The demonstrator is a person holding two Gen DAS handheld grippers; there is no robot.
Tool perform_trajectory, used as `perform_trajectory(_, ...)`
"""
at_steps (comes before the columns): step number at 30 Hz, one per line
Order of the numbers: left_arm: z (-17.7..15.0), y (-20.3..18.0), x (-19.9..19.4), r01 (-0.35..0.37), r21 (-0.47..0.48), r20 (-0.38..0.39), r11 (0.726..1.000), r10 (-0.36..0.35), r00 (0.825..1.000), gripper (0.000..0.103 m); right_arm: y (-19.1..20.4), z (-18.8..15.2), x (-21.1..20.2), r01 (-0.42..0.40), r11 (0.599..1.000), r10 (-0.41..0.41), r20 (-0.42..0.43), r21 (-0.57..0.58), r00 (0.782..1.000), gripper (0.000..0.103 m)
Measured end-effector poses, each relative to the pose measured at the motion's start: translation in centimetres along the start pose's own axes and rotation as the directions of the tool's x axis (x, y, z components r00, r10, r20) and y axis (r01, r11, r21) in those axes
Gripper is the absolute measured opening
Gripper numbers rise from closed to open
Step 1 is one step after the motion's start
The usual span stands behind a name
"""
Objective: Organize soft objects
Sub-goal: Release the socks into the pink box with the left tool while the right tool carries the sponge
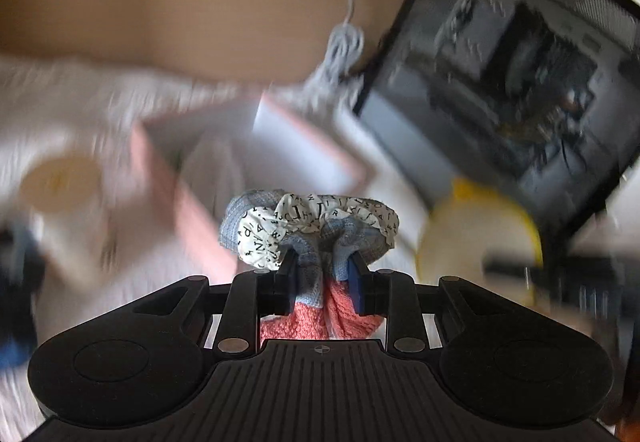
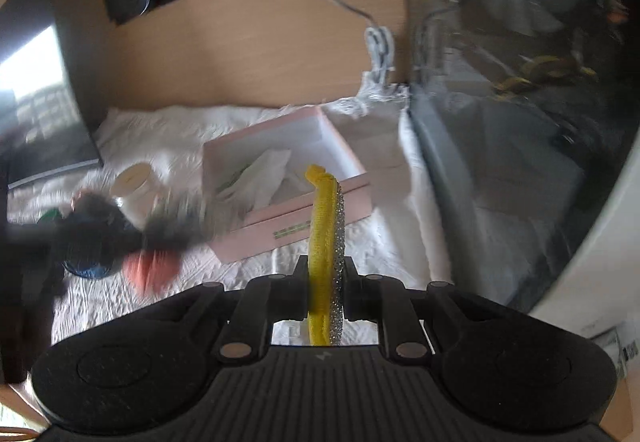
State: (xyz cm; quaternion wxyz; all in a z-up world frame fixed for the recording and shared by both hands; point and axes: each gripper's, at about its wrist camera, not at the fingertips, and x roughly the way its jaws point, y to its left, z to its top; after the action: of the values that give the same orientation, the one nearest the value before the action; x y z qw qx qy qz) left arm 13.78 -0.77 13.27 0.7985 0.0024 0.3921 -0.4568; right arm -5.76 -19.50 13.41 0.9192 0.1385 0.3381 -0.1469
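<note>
My left gripper (image 1: pixel 323 269) is shut on a bunch of scrunchies (image 1: pixel 308 226): one white with black letters, one pale blue, one coral knit. It holds them above the near edge of an open pink box (image 1: pixel 192 202). My right gripper (image 2: pixel 325 274) is shut on a yellow headband (image 2: pixel 322 226) with a glittery silver edge, upright in front of the same pink box (image 2: pixel 296 218). White folded fabric (image 2: pixel 264 174) lies inside the box. The left gripper with the coral scrunchie shows blurred at the left of the right wrist view (image 2: pixel 152 270).
A white quilted cloth (image 2: pixel 168 130) covers the surface. A cream round jar (image 2: pixel 134 178) stands left of the box. A large dark glass case (image 2: pixel 520 102) stands at the right. A white cable (image 2: pixel 376 46) hangs at the wooden back wall. A round yellow-rimmed thing (image 1: pixel 480 238) lies blurred at right.
</note>
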Motion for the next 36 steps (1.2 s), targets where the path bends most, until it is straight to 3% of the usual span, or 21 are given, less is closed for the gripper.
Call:
perform_trajectory(6,6.7,-0.1,4.7,-0.012,-0.031,0.073,0.999,0.014,0.997,0.032,-1.1,-0.7,0.8,-0.005,1.0,0.005,-0.001,0.02,1.0,0.015)
perform_trajectory(8,8.5,0.6,7.2,0.003,-0.067,0.075,0.998,0.002,0.997,0.038,-1.3,-0.7,1.3,-0.024,0.999,0.024,-0.005,0.03,1.0,0.015)
perform_trajectory(12,9.0,3.4,14.5,-0.034,-0.206,-0.1,0.978,0.014,0.995,0.042,-0.7,-0.8,2.1,-0.068,0.998,0.068,-0.009,0.02,0.998,0.015)
perform_trajectory(14,7.9,3.7,18.0,-0.106,-0.148,-0.231,0.983,0.07,0.97,0.042,-0.3,-1.0,2.5,-0.069,0.998,0.069,-0.009,-0.012,0.998,0.015)
perform_trajectory(16,6.5,3.4,20.6,-0.199,-0.033,-0.333,0.979,0.177,0.926,0.042,0.0,-1.2,2.7,-0.06,0.997,0.06,-0.004,-0.045,0.998,0.015)
perform_trajectory(17,6.1,2.7,20.7,-0.214,0.043,-0.291,0.976,0.217,0.932,0.047,0.2,-1.2,2.8,-0.058,0.997,0.059,0.0,-0.059,0.998,0.015)
perform_trajectory(19,5.9,1.9,21.1,-0.292,0.131,-0.281,0.948,0.318,0.906,0.05,0.1,-1.1,3.0,-0.062,0.996,0.062,0.005,-0.07,0.998,0.015)
perform_trajectory(21,6.1,1.8,20.5,-0.306,0.123,-0.247,0.944,0.328,0.912,0.048,-0.2,-0.8,3.3,-0.067,0.995,0.068,0.003,-0.069,0.998,0.015)
perform_trajectory(25,6.7,2.5,15.5,-0.197,0.02,-0.081,0.98,0.198,0.977,0.047,-0.7,0.4,3.9,-0.067,0.995,0.069,0.017,-0.072,0.997,0.015)
perform_trajectory(27,7.1,3.2,12.2,-0.138,-0.025,0.018,0.99,0.139,0.99,0.047,-0.6,1.5,4.4,-0.079,0.994,0.082,0.034,-0.073,0.996,0.015)
perform_trajectory(30,6.9,4.1,7.4,-0.101,-0.103,0.146,0.99,0.115,0.983,0.045,0.4,3.7,5.5,-0.108,0.99,0.114,0.069,-0.088,0.991,0.015)
perform_trajectory(32,5.7,4.9,4.3,-0.095,-0.158,0.191,0.983,0.125,0.974,0.045,1.3,5.5,7.1,-0.139,0.987,0.146,0.083,-0.08,0.986,0.015)
perform_trajectory(36,1.4,5.4,0.4,-0.107,-0.191,0.165,0.976,0.139,0.976,0.045,2.1,8.8,12.0,-0.249,0.968,0.247,0.044,0.041,0.968,0.015)
